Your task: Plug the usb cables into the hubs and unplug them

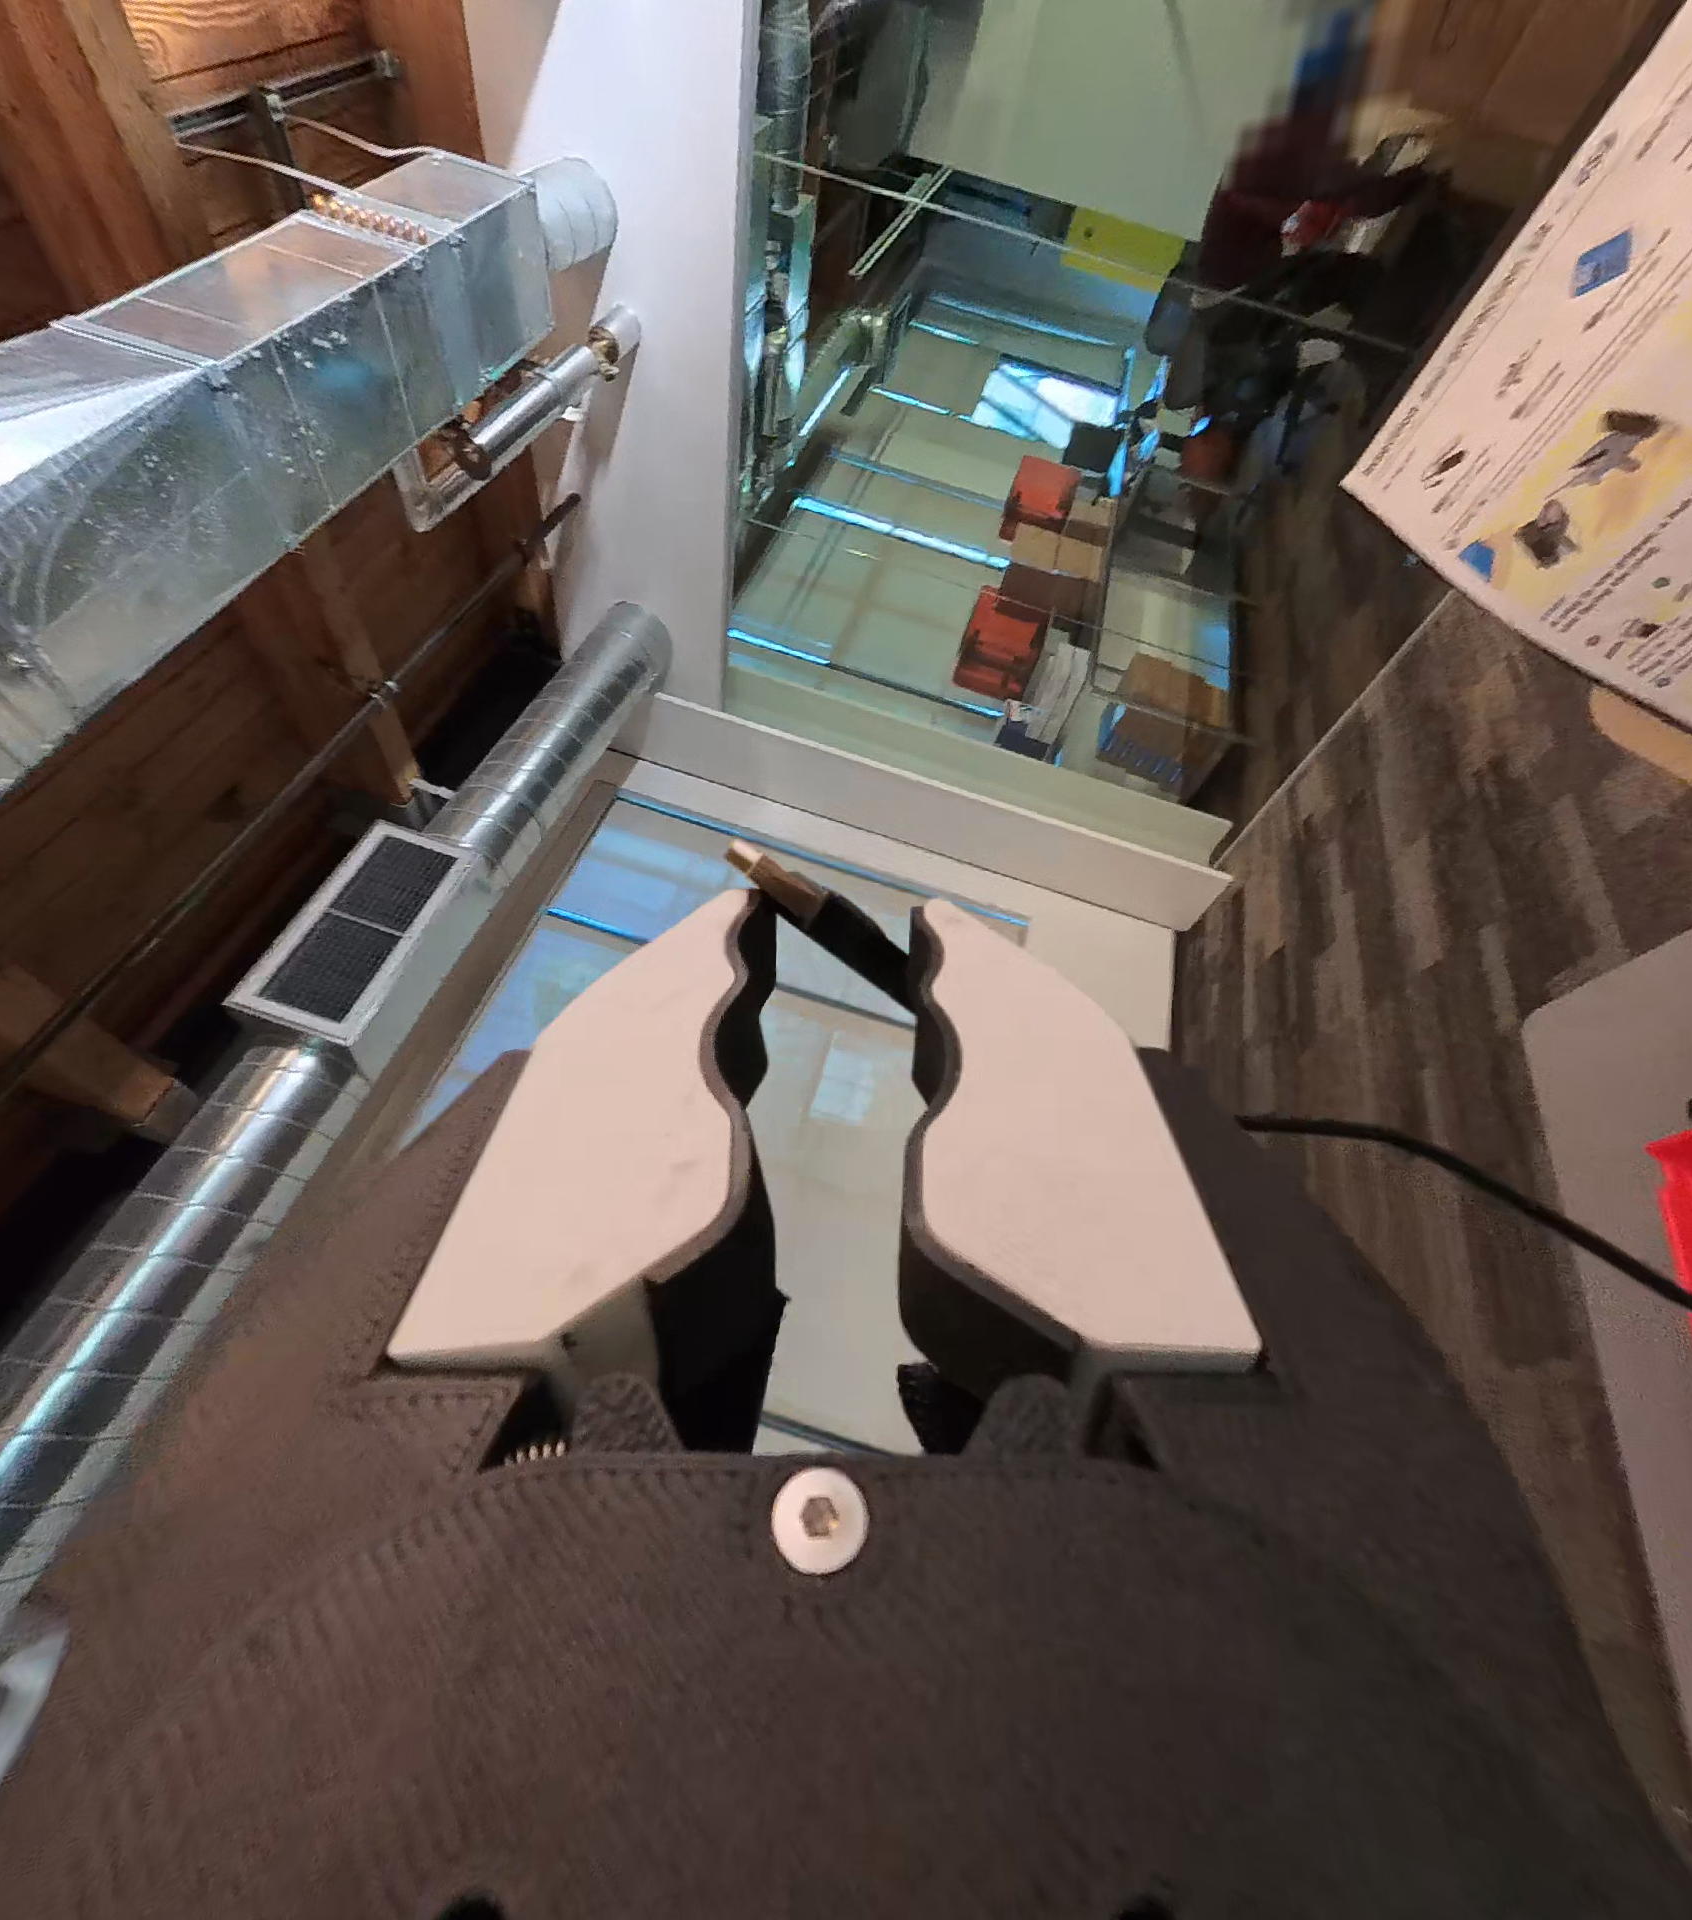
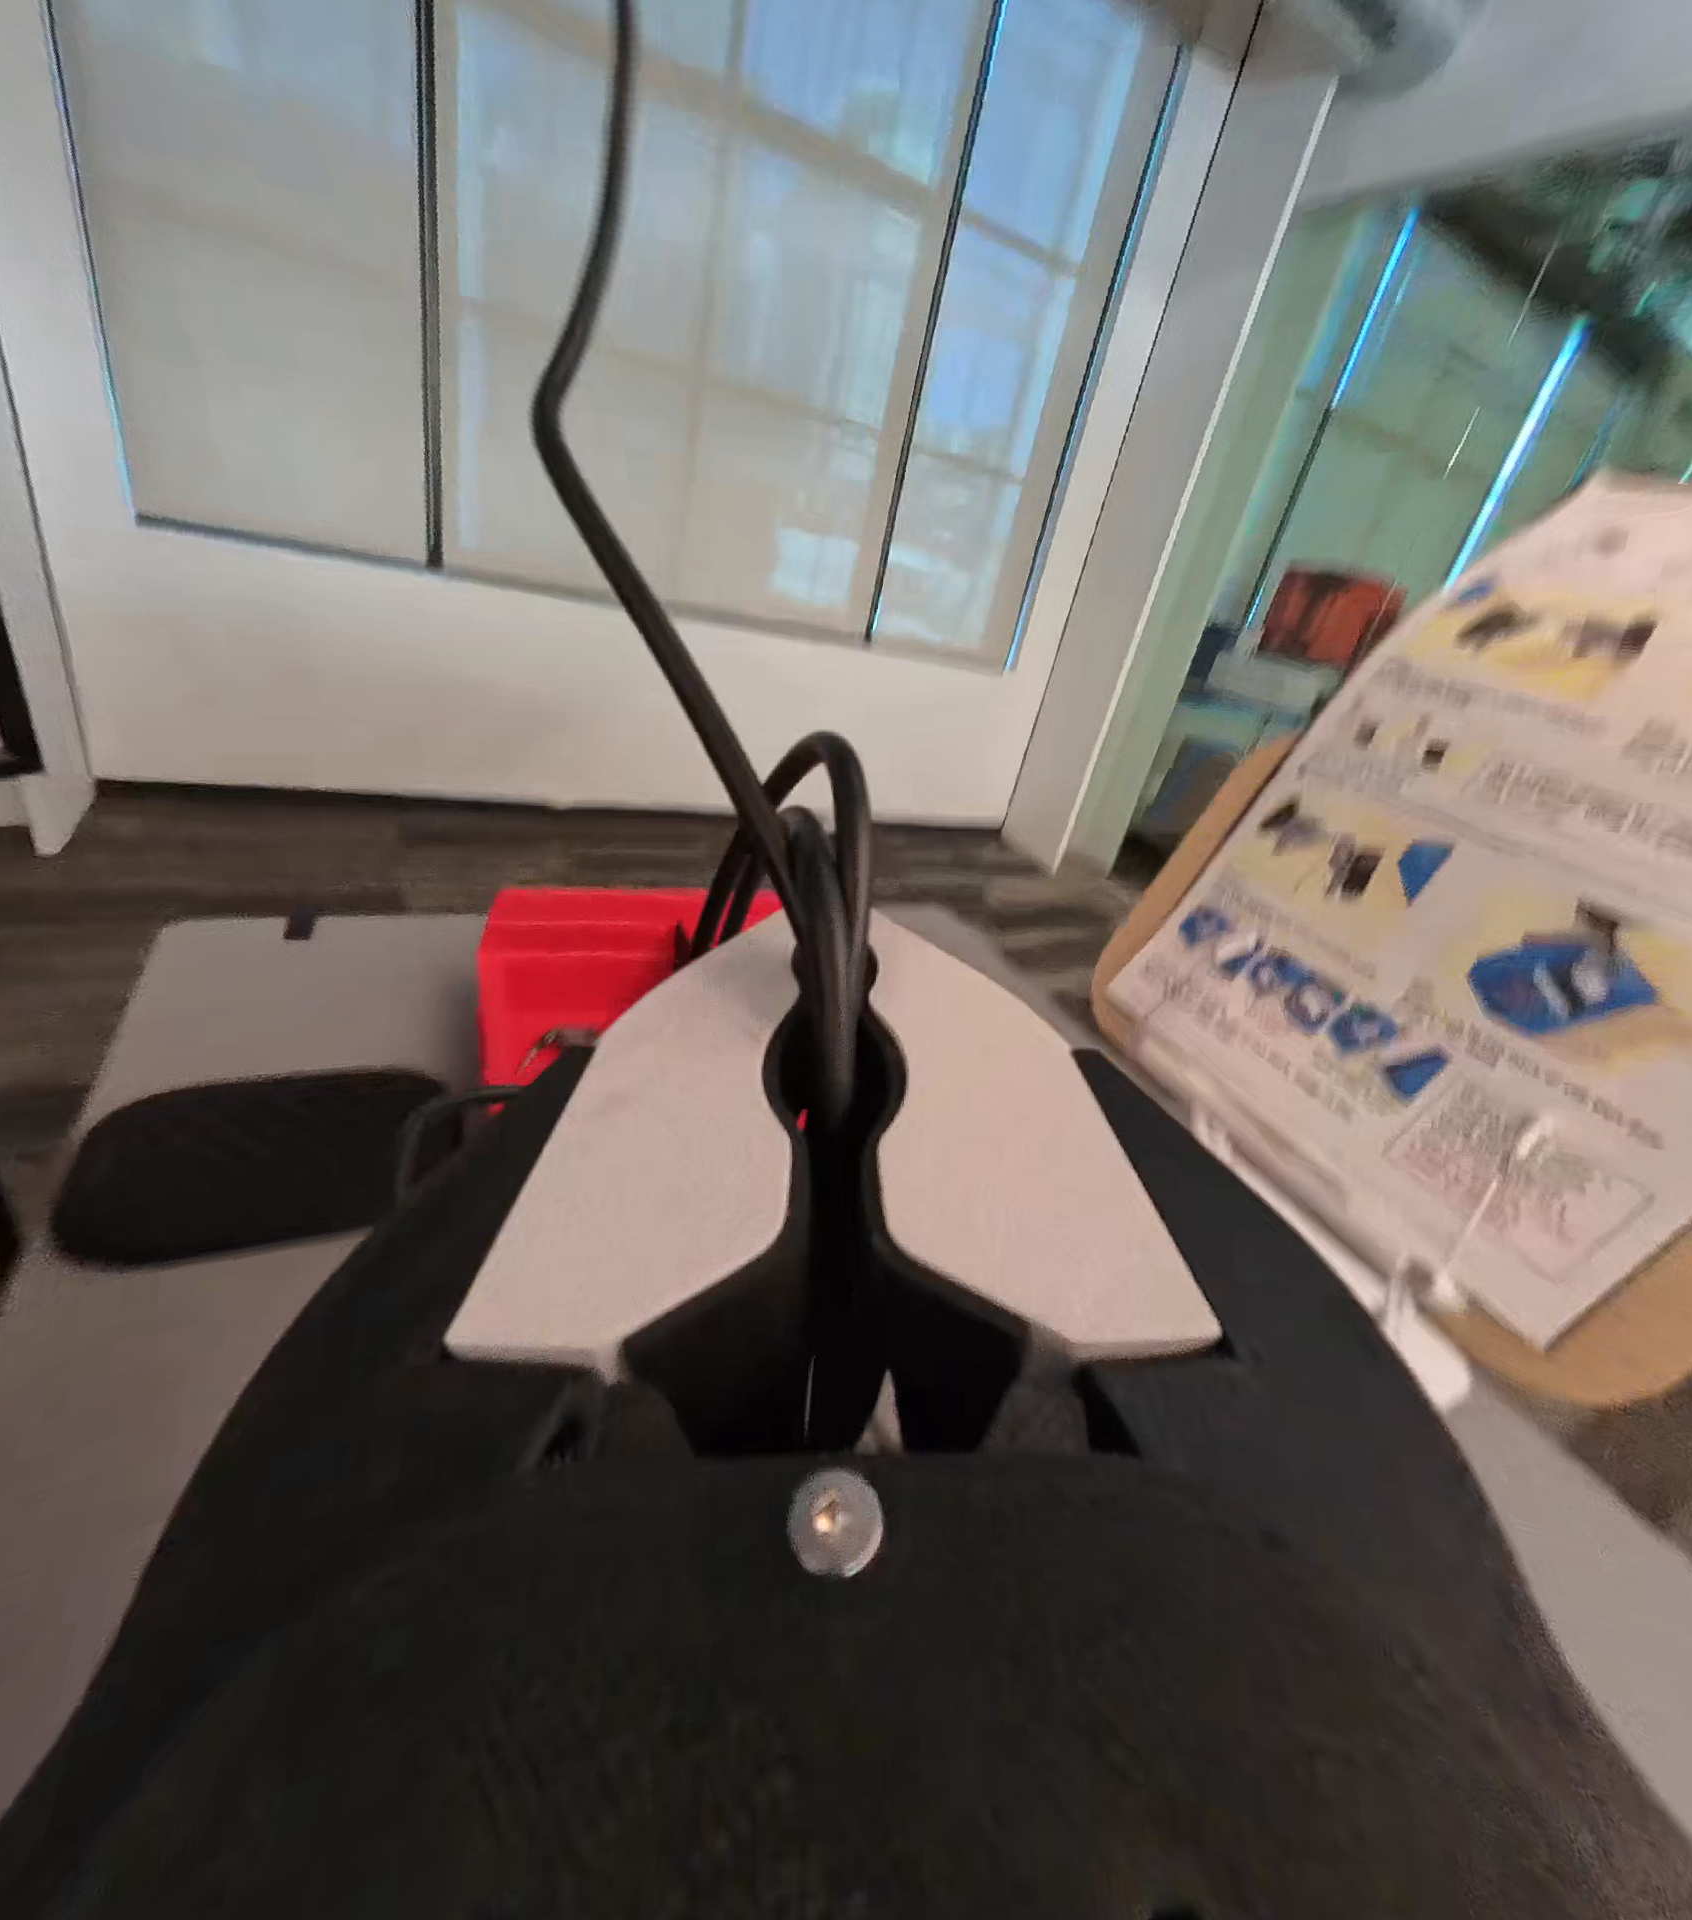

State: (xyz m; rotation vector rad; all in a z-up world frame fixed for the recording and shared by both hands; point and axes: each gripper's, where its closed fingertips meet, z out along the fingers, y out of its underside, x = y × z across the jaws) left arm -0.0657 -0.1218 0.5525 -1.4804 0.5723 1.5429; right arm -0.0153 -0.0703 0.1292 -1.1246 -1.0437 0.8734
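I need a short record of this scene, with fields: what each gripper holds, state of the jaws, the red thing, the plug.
left gripper: holds a black USB plug crosswise between its fingertips
plug state: metal end free in the air, not in any port
right gripper: shut on a bundle of black cable
red hub holder: on the grey table, beyond the right gripper
instruction sheet: leaning at the right
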